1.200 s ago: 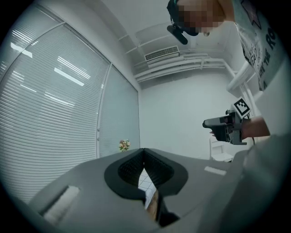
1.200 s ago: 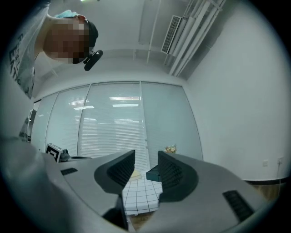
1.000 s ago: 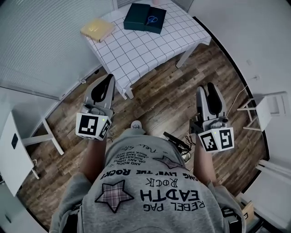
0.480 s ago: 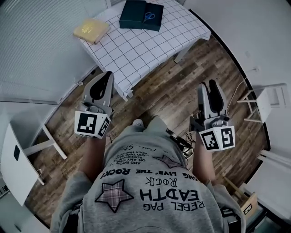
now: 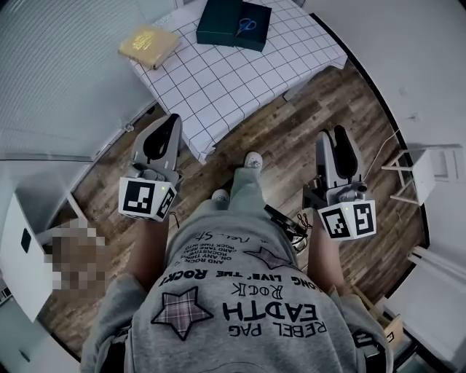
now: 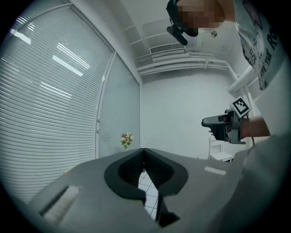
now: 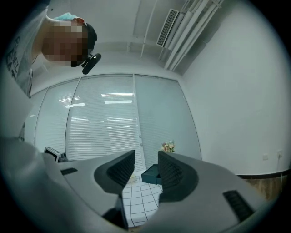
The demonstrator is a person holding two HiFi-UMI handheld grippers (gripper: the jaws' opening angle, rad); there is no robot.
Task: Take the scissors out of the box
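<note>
Scissors: blue handles, lying in the open teal box at the far end of the checked table.
My left claw: pinched together, empty, short of the table.
My right claw: narrowly parted, empty, the box showing in the gap.
Claw views only: flowers beyond the table.
Head view only: shirt reads "REBEL PAG EARTH".

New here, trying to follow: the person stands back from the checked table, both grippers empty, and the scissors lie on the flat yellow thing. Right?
Not quite. The head view shows the scissors in the dark box, apart from the flat yellow thing. The rest holds: the person stands back from the checked table, left gripper and right gripper both empty.
</note>
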